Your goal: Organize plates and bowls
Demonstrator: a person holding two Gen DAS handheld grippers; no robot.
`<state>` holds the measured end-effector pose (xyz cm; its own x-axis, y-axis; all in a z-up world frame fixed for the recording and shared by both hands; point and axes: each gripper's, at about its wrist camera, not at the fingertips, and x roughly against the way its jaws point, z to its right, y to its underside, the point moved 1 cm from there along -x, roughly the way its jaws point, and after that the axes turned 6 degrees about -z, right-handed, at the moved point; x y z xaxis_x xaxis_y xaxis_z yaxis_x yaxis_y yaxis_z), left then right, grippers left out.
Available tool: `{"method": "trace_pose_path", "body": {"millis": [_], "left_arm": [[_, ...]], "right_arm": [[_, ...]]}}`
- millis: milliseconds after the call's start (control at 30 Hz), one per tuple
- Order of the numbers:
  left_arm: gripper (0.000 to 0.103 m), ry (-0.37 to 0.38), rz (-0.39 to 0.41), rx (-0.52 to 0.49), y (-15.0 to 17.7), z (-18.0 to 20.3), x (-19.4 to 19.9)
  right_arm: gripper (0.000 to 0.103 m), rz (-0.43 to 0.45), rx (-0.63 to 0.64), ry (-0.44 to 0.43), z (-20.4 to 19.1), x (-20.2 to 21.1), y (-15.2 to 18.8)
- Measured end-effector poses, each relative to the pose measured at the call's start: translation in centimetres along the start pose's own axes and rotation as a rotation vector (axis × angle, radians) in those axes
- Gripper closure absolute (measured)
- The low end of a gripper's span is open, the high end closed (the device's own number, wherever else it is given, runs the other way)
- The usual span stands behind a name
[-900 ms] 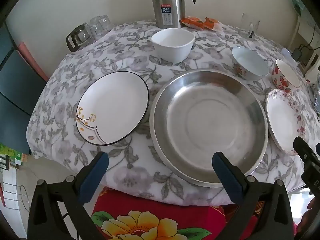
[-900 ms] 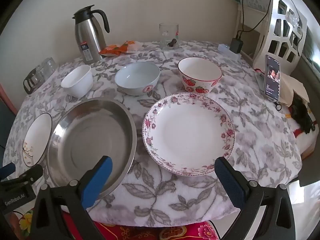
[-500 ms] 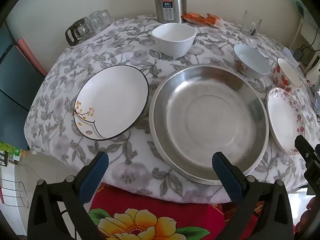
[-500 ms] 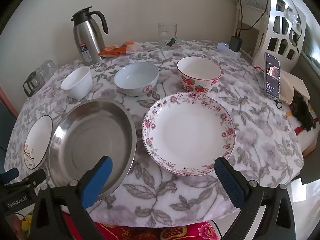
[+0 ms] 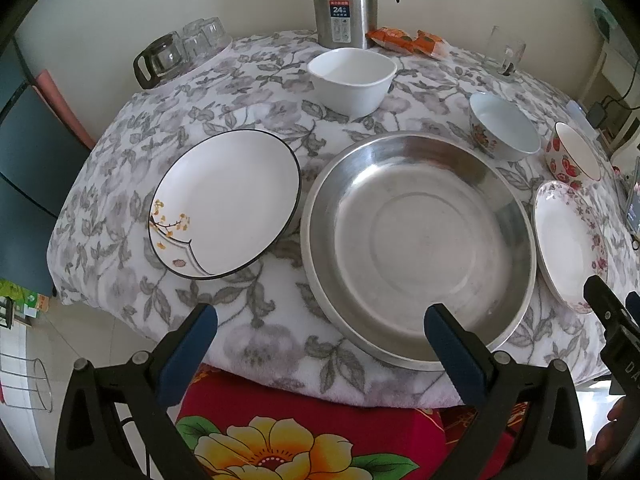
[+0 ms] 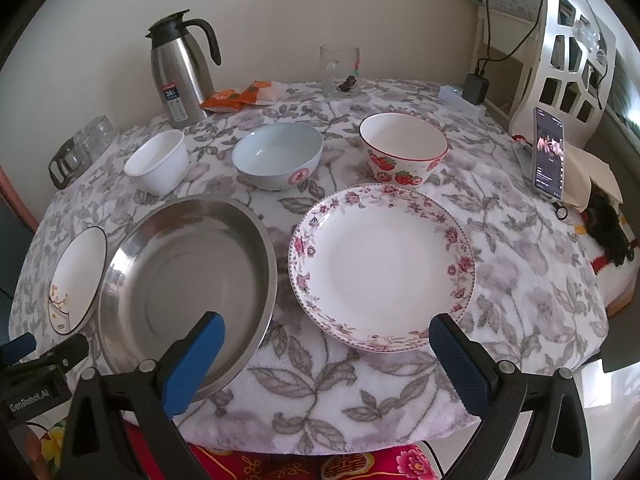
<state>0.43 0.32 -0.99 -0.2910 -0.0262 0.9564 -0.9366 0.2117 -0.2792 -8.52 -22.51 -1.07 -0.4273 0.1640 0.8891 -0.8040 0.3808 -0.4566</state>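
Organizing not yet begun, judging by the layout: every dish lies separate on the bench (image 6: 360, 392), none stacked. Front row: black-rimmed plate (image 5: 226, 204), steel basin (image 5: 418, 246), floral plate (image 6: 382, 266). Behind: white bowl (image 5: 352, 80), pale blue bowl (image 6: 278, 156), strawberry bowl (image 6: 404, 148). All containers empty. Left hand-held gripper (image 5: 320, 354) and right hand-held gripper (image 6: 324, 360) both fully spread, holding nothing, above the near bench edge. All stacking remains.

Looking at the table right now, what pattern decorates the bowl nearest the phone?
Red strawberries on white, with a red rim; clearest in the right wrist view.
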Motion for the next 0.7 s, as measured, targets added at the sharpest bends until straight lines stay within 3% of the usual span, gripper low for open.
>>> {"method": "trace_pose_path", "body": {"millis": [700], "left_arm": [[0.0,-0.003,-0.012,0.011,0.01,-0.16,-0.43]], "right_arm": [[0.0,-0.009,-0.009,-0.011,0.52,-0.25,-0.01]]}}
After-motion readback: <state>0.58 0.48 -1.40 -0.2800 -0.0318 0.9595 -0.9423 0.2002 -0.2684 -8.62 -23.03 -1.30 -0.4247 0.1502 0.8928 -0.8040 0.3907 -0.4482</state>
